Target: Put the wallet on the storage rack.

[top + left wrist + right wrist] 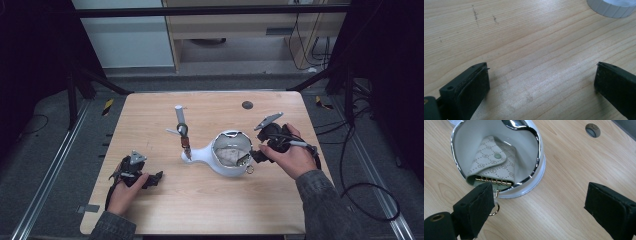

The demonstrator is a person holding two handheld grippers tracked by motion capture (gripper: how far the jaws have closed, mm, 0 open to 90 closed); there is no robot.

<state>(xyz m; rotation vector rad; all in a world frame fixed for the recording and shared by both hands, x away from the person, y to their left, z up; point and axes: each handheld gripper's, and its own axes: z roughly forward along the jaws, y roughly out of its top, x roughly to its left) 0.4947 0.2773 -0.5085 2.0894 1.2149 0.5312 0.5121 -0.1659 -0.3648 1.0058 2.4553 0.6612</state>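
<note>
- The key pouch (495, 166) lies in the white bowl-shaped holder (537, 173), right of centre on the surface (210, 200).
- The right gripper (539, 205), fingers wide and empty, is judged released or about to grasp; the dangling ring (494, 210) sits beside one finger.
- The left gripper (541, 85) rests near-left, wide, empty.

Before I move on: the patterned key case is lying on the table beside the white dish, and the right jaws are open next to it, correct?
Not quite. The patterned key case lies inside the white dish, its key ring hanging over the rim, as the right gripper view shows. The right gripper does stand open next to it.
</note>
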